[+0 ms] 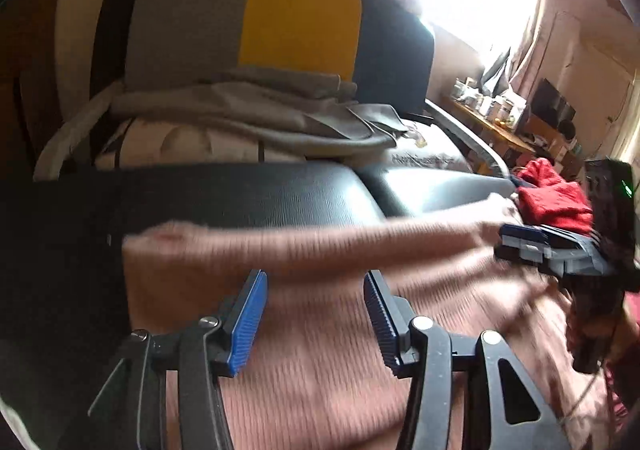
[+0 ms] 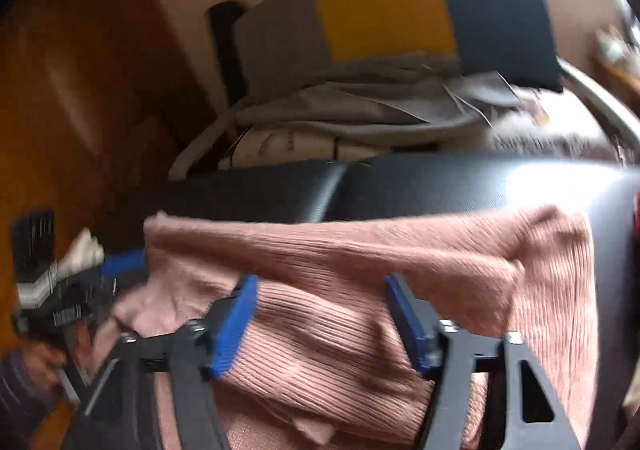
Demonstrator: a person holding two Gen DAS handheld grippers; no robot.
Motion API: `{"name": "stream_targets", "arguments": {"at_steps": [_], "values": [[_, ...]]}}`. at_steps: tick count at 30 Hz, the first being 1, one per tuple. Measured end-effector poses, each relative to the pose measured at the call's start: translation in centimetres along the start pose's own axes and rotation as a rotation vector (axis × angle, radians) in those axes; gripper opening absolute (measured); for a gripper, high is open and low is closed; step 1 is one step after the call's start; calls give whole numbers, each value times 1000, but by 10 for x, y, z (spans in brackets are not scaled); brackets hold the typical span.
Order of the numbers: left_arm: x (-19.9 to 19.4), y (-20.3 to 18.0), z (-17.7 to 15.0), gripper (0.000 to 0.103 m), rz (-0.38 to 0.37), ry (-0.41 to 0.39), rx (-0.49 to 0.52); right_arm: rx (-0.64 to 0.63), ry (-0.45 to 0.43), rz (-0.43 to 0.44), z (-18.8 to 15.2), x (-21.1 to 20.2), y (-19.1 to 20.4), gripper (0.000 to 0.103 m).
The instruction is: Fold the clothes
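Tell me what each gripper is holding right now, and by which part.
Nothing is held. The left gripper and right gripper both stand open above the pink ribbed sweater, with no cloth pinched between the pads.

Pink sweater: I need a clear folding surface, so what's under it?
The pink sweater lies on a black padded surface. Anything beneath its middle is covered.

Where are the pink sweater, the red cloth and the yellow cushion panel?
pink sweater [image 2: 360,250]: right wrist view, on its ribbed folded edge.
red cloth [image 1: 554,196]: left wrist view, on its middle.
yellow cushion panel [image 1: 300,22]: left wrist view, on its centre.
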State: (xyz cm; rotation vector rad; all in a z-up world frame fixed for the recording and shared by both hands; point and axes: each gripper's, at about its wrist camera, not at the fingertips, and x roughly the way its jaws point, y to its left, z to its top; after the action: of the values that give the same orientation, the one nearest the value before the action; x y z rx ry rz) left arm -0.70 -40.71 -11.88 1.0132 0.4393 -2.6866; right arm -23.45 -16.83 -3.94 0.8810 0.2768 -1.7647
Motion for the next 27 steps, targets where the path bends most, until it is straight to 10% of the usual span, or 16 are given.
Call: {"name": "stream_targets", "arguments": {"at_steps": [6,14,20,27], "values": [[53,19,9,56,71,92,-37,-110,63,-197,5,41,-15,86],[57,26,9,57,64,62,-56,-101,44,-186,3,47,-22,94],[-24,43,6,55,-18,-37,-254,-105,42,-174,3,19,-17,94],[-123,40,-94,56,-65,-43,-328,-96,51,-89,-54,-62,-5,100]]}}
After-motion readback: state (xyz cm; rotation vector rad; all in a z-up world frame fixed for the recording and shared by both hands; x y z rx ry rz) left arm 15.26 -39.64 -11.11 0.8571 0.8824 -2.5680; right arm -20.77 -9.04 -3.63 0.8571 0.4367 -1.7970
